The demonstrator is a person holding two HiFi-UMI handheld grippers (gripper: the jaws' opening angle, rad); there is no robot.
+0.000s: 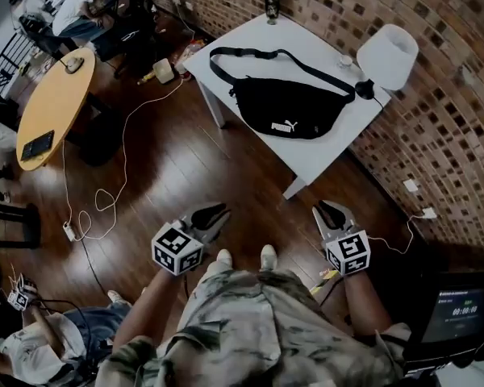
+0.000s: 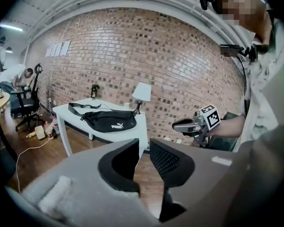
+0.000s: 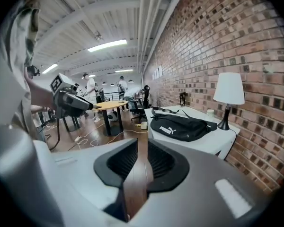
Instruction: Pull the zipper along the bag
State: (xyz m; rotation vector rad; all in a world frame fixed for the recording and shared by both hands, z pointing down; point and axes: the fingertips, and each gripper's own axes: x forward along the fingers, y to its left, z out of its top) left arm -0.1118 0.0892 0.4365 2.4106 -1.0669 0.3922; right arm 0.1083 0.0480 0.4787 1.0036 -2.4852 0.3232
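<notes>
The bag [image 1: 294,107] is a black, puffy waist bag with a small white logo on its front, and it lies flat in the middle of the white table [image 1: 323,158] with its long black strap curled out across the table top. The white lamp [image 1: 385,55] stands at the table's corner, just beside one end of the bag. The left gripper [image 1: 214,214] and the right gripper [image 1: 331,210] are both well away from the table, over the wood floor, and each has its jaws a little apart with nothing in them.
</notes>
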